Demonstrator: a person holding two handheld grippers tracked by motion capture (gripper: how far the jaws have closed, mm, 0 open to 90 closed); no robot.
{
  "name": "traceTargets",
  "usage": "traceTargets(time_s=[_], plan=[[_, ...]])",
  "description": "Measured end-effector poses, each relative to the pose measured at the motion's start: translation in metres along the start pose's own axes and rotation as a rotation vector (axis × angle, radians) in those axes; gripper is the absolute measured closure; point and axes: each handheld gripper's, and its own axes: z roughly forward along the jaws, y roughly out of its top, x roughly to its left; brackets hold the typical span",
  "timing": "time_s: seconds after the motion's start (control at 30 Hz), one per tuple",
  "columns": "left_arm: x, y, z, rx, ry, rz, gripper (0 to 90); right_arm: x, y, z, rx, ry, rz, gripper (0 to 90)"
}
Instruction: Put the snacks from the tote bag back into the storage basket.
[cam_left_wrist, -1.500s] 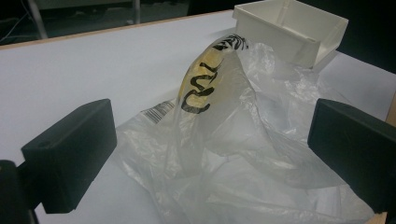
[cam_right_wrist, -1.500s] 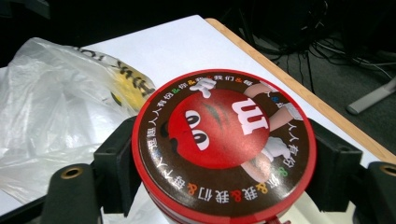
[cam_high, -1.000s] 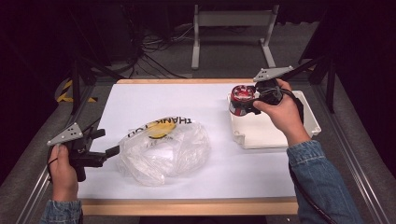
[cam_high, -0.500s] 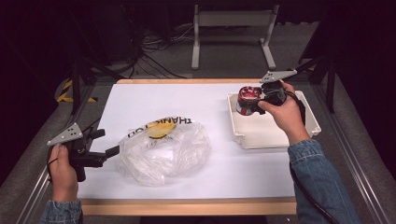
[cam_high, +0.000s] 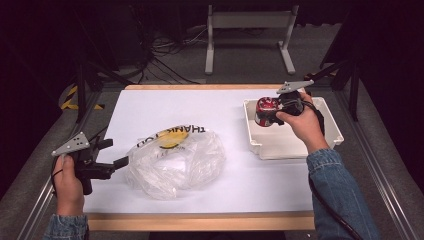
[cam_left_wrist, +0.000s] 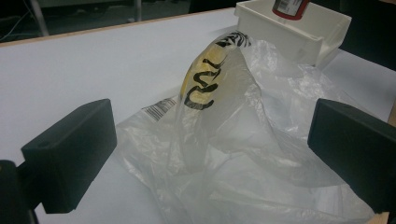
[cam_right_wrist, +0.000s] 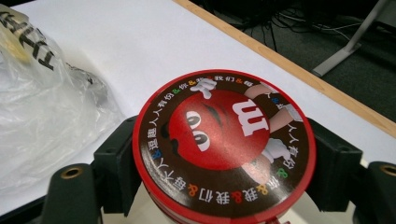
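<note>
high view: the right gripper (cam_high: 274, 114), held by the right hand (cam_high: 300, 122), is clamped across a round red candy tin (cam_high: 265, 111) and holds it over the near-left part of a white tray (cam_high: 330, 131), which lies directly beneath the tool. the left gripper (cam_high: 120, 163), in the left hand (cam_high: 67, 182), rests at the table's near-left edge with its jaws apart; a clear plastic bag (cam_high: 175, 162) lies just ahead of its tips on the white table (cam_high: 165, 107).

left gripper view: both jaws stand wide apart, and the plastic bag (cam_left_wrist: 243, 140) rises between and beyond them; whether the pads touch it cannot be told. the tray (cam_left_wrist: 289, 37) lies farther ahead.

right gripper view: the tin's printed lid (cam_right_wrist: 224, 149) sits between the two jaws, one pressed against each side; the bag (cam_right_wrist: 42, 112) lies ahead to the left.
</note>
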Motion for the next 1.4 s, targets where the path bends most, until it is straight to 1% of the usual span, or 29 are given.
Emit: traceTargets(time_s=[0.1, 0.3, 0.4, 0.67, 0.73, 0.8, 0.83, 0.87, 0.93, 1.0, 1.23, 1.3, 1.4], plan=[[0.0, -0.001, 0.0, -0.001, 0.001, -0.007, 2.2, -0.001, -0.004, 0.004, 0.009, 0.002, -0.009, 24.9], [0.0, -0.001, 0.0, 0.0, 0.003, -0.005, 2.2, -0.003, -0.01, 0.01, 0.033, 0.011, -0.014, 24.9], [0.0, -0.001, -0.001, 0.0, 0.004, -0.007, 2.2, -0.004, -0.013, 0.014, 0.049, 0.016, -0.025, 24.9], [0.001, -0.002, -0.002, -0.001, 0.006, -0.006, 2.2, -0.004, -0.02, 0.023, 0.078, 0.048, -0.051, 24.9], [0.0, -0.002, -0.003, 0.001, 0.007, -0.006, 2.2, -0.004, -0.022, 0.025, 0.079, 0.063, -0.063, 24.9], [0.001, -0.002, -0.003, 0.002, 0.008, -0.002, 2.2, -0.004, -0.022, 0.026, 0.082, 0.067, -0.065, 24.9], [0.001, -0.003, -0.003, 0.003, 0.01, -0.002, 2.2, -0.004, -0.023, 0.027, 0.085, 0.074, -0.068, 24.9], [0.0, -0.003, -0.003, 0.004, 0.009, -0.012, 2.2, -0.003, -0.024, 0.028, 0.091, 0.077, -0.068, 24.9], [0.0, -0.004, -0.005, 0.004, 0.012, -0.011, 2.2, -0.003, -0.026, 0.032, 0.104, 0.085, -0.076, 24.9], [0.0, -0.004, -0.006, 0.001, 0.015, -0.007, 2.2, -0.002, -0.028, 0.034, 0.105, 0.091, -0.073, 24.9], [-0.001, -0.006, -0.008, 0.003, 0.02, -0.017, 2.2, -0.002, -0.034, 0.041, 0.11, 0.103, -0.074, 24.9], [0.0, -0.006, -0.008, 0.002, 0.022, -0.009, 2.2, -0.001, -0.035, 0.043, 0.113, 0.105, -0.071, 24.9], [0.0, -0.006, -0.009, 0.003, 0.023, -0.012, 2.2, 0.001, -0.037, 0.046, 0.112, 0.111, -0.063, 24.9]])
